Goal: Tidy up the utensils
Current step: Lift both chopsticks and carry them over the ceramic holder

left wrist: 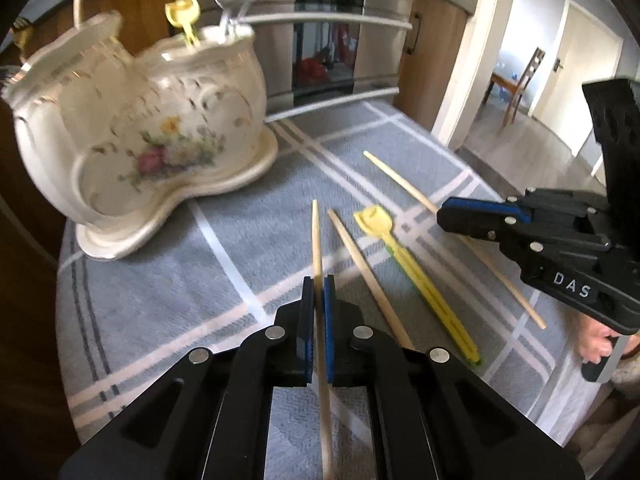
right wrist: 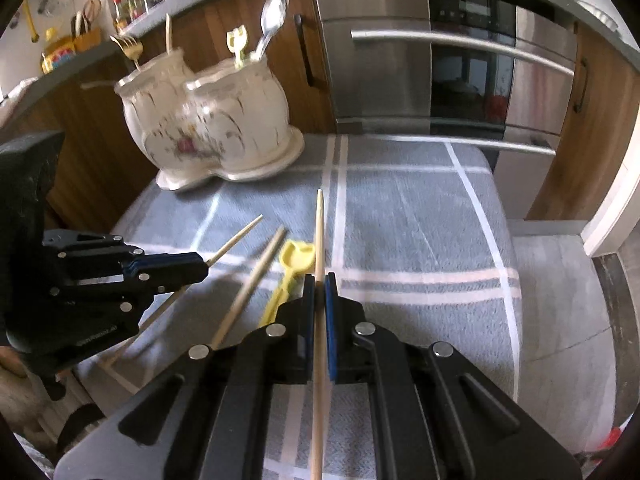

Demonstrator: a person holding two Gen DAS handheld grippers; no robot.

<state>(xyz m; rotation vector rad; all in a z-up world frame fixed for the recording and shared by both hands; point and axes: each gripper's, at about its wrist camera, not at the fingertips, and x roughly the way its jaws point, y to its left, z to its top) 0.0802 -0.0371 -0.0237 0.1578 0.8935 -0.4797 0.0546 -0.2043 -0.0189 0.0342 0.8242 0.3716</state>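
Two claws, left claw (left wrist: 319,286) and right claw (right wrist: 319,284), each clamped on one chopstick (left wrist: 316,236) (right wrist: 319,232).

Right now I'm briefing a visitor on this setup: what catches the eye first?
Each gripper is shut on a wooden chopstick: the left gripper and the right gripper. Behind them on the checked cloth stands a floral ceramic holder with utensils, and a yellow spoon lies loose.

White raised letters "DAS" stand on the black body of the right gripper (left wrist: 442,214). Small lettering on the left gripper (right wrist: 204,266) is too blurred to read.
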